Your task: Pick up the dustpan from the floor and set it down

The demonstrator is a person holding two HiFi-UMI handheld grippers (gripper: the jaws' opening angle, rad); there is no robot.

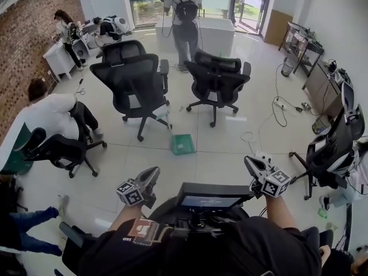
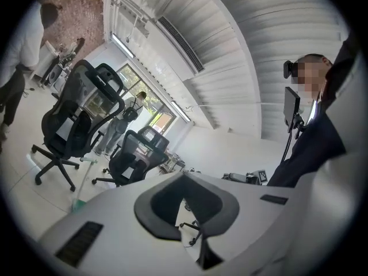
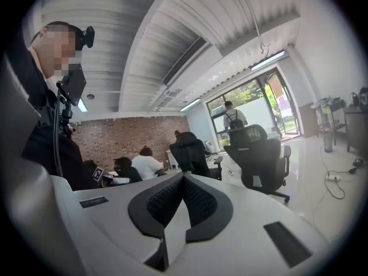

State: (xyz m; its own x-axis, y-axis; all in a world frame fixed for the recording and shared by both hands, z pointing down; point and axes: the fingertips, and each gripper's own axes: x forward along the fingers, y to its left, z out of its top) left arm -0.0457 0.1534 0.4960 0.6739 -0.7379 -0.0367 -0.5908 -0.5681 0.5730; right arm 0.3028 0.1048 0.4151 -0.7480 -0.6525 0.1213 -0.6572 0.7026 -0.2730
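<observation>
Zero contact with the dustpan (image 1: 183, 144) at this point: green, lying flat on the pale tiled floor (image 1: 230, 137), in the open patch just in front of two black office chairs (image 1: 135, 76), nearer the wheeled base of the left-hand one, and well apart from both grippers. Judged reachable from the near side without shifting any furniture, since no chair leg crosses it. Noted left gripper (image 1: 153, 172) and right gripper (image 1: 250, 164) held at the bottom of the head view, one to each side of the body, pointing forward and roughly level, not down at the floor. Taken as a travelling posture for closing the gap, not as a reach. Checked the left gripper view: looks out across the room at chairs and ribbed ceiling, dark pads pressed together, nothing between them. Spotted a sliver of green low at that view's left edge, probably the dustpan, too small to be sure. Checked the right gripper view: ribbed pads likewise pressed together along their meeting line, nothing pinched, brick wall (image 3: 132, 134) and seated people beyond. Closed jaws fit a moment with nothing to grip; would need spreading before either could take the dustpan's rim or handle. Cannot tell which gripper is meant for the pick.
</observation>
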